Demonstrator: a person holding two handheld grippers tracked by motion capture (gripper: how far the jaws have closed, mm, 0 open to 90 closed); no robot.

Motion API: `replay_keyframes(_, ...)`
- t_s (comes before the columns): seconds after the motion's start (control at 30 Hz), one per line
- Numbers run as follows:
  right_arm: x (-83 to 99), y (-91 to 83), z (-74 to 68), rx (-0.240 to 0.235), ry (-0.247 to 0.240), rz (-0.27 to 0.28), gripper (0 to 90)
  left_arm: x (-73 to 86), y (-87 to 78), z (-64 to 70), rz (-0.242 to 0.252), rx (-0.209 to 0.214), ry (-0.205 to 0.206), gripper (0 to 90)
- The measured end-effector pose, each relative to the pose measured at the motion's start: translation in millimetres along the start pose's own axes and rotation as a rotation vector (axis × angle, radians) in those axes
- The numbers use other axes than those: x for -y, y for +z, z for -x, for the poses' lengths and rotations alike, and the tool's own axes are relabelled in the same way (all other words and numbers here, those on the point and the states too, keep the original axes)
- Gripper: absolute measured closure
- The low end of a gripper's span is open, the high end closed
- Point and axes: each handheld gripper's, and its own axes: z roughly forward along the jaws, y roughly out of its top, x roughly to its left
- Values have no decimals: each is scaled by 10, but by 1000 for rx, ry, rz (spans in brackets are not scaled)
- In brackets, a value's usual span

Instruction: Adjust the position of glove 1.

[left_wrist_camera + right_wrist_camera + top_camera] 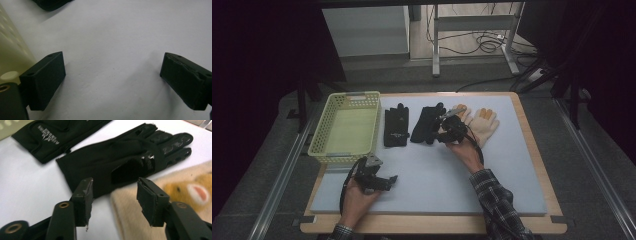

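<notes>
While the high view takes in the whole table (532,150), the right gripper (451,124) hovers at the far edge of the grey mat, over the cuff of the second black glove (426,125) and just beside a cream glove (460,114). Another black glove (396,128) lies left of it, a second cream glove (484,125) right of it, and a yellow basket (346,127) sits at the far left corner. Near the front edge rests the left gripper (384,181), away from everything.

Seen from the left gripper view, the left gripper (112,80) has its jaws spread wide over bare mat — it holds nothing.

From the right gripper view, the right gripper (115,200) is released too, jaws apart, straddling the spot where the black glove (120,162) meets the cream glove (140,215).

Judging by this, the step is the reach for the black glove — next the jaws should drop onto its cuff alone and close, keeping clear of the cream fabric.
</notes>
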Motion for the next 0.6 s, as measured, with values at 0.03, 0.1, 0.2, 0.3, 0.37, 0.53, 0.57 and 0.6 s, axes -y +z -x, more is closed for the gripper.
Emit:
replay_keyframes(0.03, -21, 24, 17, -2, 6, 2, 478, 0, 0, 0, 0, 0, 0, 63)
replay_keyframes(0.1, -61, 74, 45, -6, 17, 6, 478, 0, 0, -2, -1, -1, 1, 63)
replay_keyframes(0.2, -121, 157, 74, 8, 17, 7, 468, 0, -1, -3, -2, -1, 2, 63)
replay_keyframes(0.3, -185, 240, 90, 17, 23, 19, 394, 0, -1, -2, -1, -1, 1, 63)
replay_keyframes(0.37, -228, 300, 92, 29, 24, 25, 362, 0, -1, -2, -1, -1, 1, 63)
replay_keyframes(0.53, -311, 471, 109, 60, 25, 0, 303, 0, 0, -1, 0, 1, -1, 63)
replay_keyframes(0.57, -314, 512, 112, 71, 22, -7, 291, 0, 1, -1, 0, 1, -1, 63)
replay_keyframes(0.6, -310, 557, 113, 83, 16, -19, 285, 0, 1, -1, 0, 1, -1, 63)
